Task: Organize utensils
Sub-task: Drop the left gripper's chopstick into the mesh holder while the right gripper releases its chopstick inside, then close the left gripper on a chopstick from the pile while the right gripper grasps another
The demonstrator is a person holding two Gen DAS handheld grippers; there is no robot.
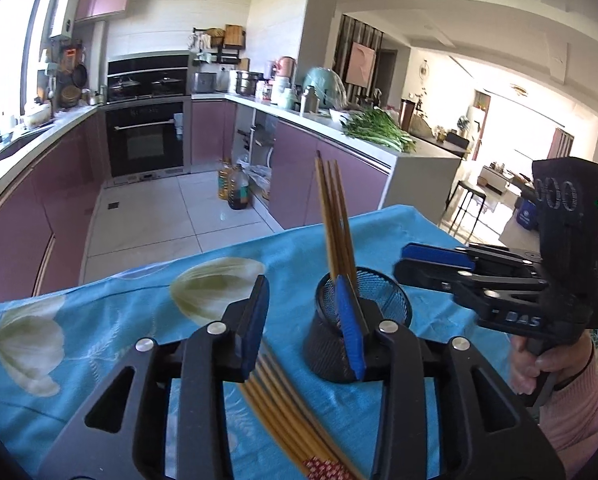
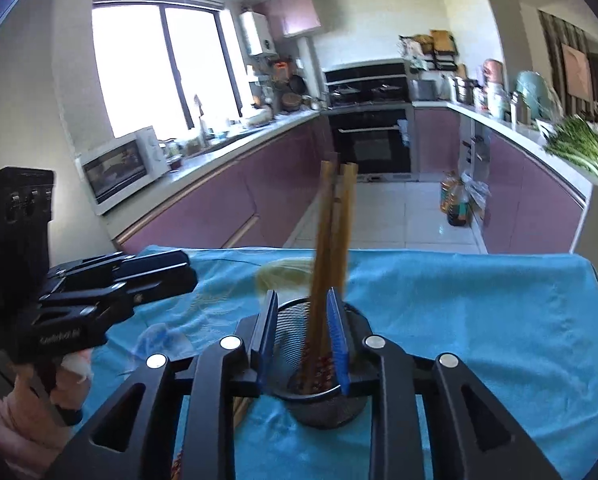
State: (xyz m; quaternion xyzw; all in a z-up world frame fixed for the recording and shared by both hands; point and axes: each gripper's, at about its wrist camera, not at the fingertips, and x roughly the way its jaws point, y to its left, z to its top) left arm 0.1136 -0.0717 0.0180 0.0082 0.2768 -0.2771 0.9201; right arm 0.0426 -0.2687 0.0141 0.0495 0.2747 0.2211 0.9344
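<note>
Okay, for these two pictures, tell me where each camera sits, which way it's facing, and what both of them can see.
Left wrist view: sits on the left gripper, looking forward and down over the blue flowered tablecloth toward the kitchen; its own open jaws show, plus the right gripper and a hand in a pink sleeve.
Right wrist view: sits on the right gripper, jaws open around the standing wooden chopsticks; the left gripper shows.
Shared: the black mesh cup, chopsticks, tablecloth, oven.
</note>
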